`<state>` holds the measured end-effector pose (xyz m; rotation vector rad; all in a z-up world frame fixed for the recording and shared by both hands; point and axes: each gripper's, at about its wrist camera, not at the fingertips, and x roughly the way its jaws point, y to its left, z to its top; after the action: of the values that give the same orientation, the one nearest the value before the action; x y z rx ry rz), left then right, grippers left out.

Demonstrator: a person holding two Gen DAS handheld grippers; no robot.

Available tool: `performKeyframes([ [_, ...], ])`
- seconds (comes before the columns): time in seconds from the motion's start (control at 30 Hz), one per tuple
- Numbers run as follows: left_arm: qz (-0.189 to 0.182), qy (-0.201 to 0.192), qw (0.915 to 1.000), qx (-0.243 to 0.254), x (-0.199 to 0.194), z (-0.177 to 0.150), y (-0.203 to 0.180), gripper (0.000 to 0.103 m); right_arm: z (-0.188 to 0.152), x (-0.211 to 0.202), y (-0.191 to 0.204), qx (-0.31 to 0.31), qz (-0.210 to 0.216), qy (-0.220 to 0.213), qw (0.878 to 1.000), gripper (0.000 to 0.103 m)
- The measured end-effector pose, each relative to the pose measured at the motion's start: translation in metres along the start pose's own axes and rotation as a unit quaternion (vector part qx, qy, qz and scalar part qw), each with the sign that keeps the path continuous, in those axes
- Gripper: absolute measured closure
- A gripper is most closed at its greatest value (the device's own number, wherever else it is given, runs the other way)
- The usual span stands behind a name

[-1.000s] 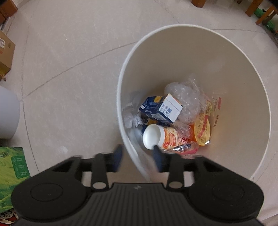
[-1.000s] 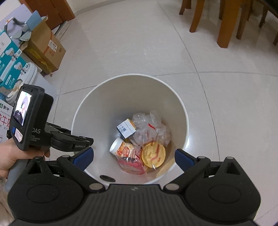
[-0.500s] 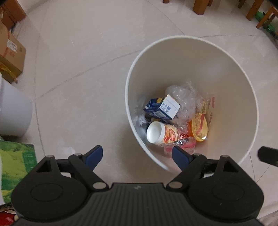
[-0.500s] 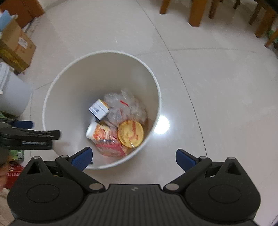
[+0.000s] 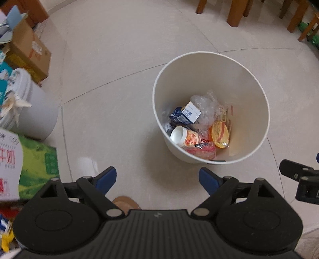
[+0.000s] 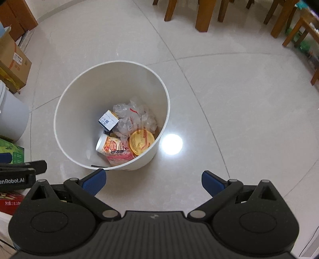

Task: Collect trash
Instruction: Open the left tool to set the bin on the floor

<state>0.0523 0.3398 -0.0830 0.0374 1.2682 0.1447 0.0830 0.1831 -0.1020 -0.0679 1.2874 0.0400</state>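
A white round bin (image 5: 249, 83) (image 6: 79, 95) stands on the tiled floor and holds trash: a blue and white carton (image 5: 186, 115) (image 6: 108, 120), crumpled clear plastic (image 5: 207, 105) (image 6: 135, 115), an orange paper cup (image 5: 185, 136) (image 6: 109, 145), a yellow lid (image 5: 220, 134) (image 6: 141, 141) and a pink wrapper (image 5: 203, 149) (image 6: 119, 157). My left gripper (image 5: 157, 179) is open and empty, above the floor short of the bin. My right gripper (image 6: 153, 181) is open and empty too, near the bin's right front.
Cardboard boxes (image 5: 30, 51) (image 6: 14, 63), a grey cylinder (image 5: 33, 111) (image 6: 12, 115) and a green carton (image 5: 37, 159) crowd the left. Wooden chair and table legs (image 5: 237, 12) (image 6: 203, 16) stand at the back. A light glare (image 6: 171, 144) lies right of the bin.
Both grippers have pulled back and up from the bin, which now looks smaller. My left gripper, narrowed over the bin's rim a second ago, has opened wide.
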Motion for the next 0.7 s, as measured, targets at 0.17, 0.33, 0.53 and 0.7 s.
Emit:
performKeyframes([
  [0.17,0.01,-0.001,0.9999,-0.013,-0.022,-0.009,-0.002,0.01,-0.008,-0.022,0.002,0.011,0.004,-0.012,1.0,0.0],
  [0.33,0.016,-0.012,0.9998,-0.005,-0.042,-0.012,-0.007,0.01,-0.012,-0.039,0.008,0.009,0.005,-0.02,1.0,0.0],
  [0.53,0.017,-0.019,0.9997,-0.003,-0.06,-0.017,-0.009,0.01,-0.014,-0.056,0.009,0.01,0.005,-0.03,0.999,0.0],
  [0.7,0.012,-0.026,0.9996,-0.004,-0.07,-0.019,-0.01,0.009,-0.018,-0.064,0.009,0.009,0.001,-0.035,0.999,0.0],
])
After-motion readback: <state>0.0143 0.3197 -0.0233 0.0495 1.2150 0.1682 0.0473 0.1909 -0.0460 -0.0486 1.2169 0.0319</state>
